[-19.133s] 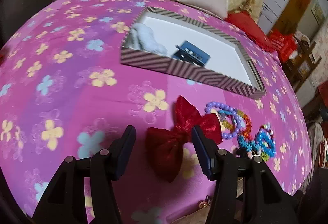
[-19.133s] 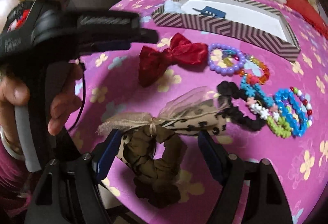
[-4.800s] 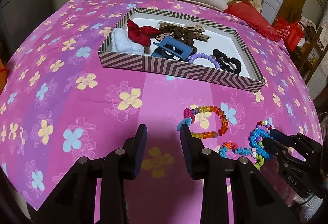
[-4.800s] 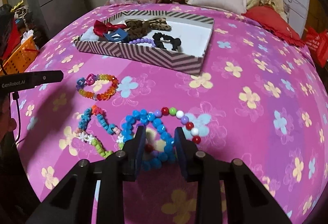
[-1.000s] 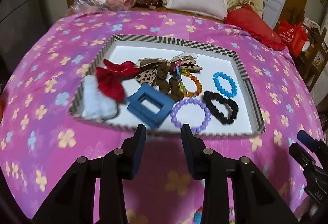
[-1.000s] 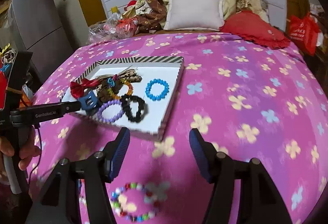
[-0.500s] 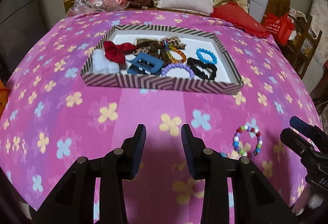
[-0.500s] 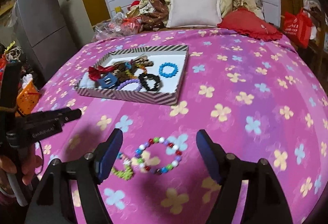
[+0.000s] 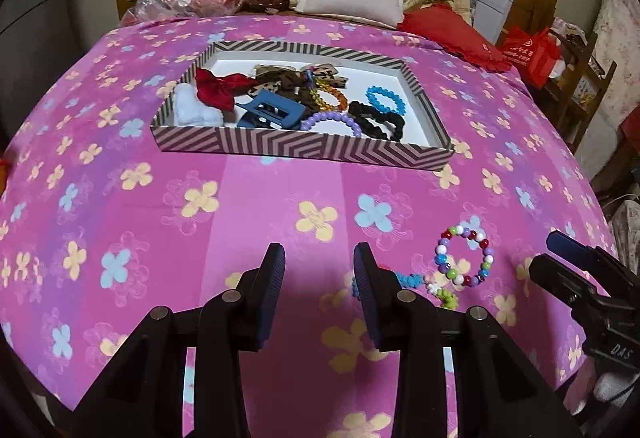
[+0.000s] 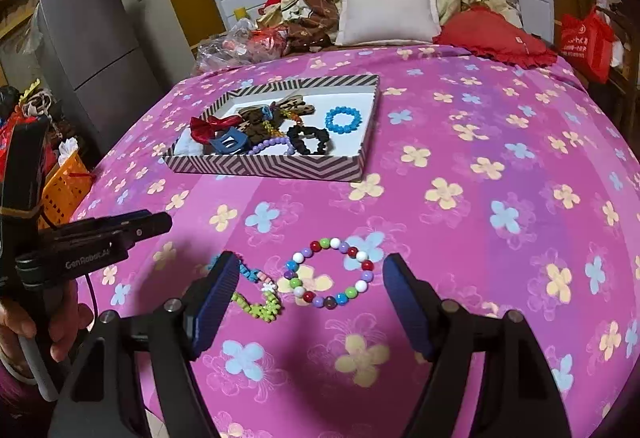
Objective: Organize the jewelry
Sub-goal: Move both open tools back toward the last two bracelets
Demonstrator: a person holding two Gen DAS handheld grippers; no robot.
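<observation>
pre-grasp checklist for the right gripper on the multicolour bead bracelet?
1. Right gripper jaws open, having just widened: ok.
2. Multicoloured round-bead bracelet lies between them, flat on the pink flowered bedspread: ok.
3. Blue-and-green star-bead bracelet well clear of the left pad: not ok, it lies right beside it.
4. Left gripper empty: ok.
5. Free floor in the striped cardboard tray: ok, on its right side.

Both wrist views angled down over bedspread (image 9: pixel 120 217), near, sharing striped tray (image 10: pixel 280 167) ahead
</observation>
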